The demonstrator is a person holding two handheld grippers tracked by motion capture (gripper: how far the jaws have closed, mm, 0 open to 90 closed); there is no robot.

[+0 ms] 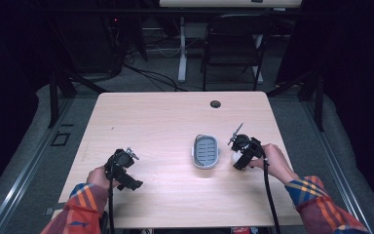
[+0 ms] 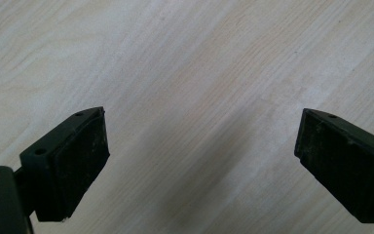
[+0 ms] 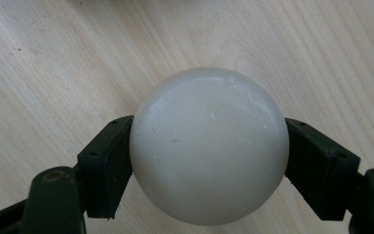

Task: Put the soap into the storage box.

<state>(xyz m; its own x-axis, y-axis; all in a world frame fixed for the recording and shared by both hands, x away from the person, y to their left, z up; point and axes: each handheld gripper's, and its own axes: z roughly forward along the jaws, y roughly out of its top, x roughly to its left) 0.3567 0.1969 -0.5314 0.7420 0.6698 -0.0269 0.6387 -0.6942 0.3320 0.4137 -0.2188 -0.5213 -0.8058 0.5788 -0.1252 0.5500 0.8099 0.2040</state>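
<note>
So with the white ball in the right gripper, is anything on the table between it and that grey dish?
Nothing visible is in the way. The right gripper is shut on the white ball, just to the right of the grey dish, with bare wooden table across the short gap. The left gripper is open, off to the dish's left.

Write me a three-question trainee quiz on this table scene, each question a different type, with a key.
1. True or false: the left tongs hold something.
2. What do the right tongs grip? A) a white ball B) a spoon C) a cup
3. Fill in: the grey dish lies on the table, beside the ___ tongs.

Key: 1 false, they stand open over bare wood. 2 A. 3 right.
</note>
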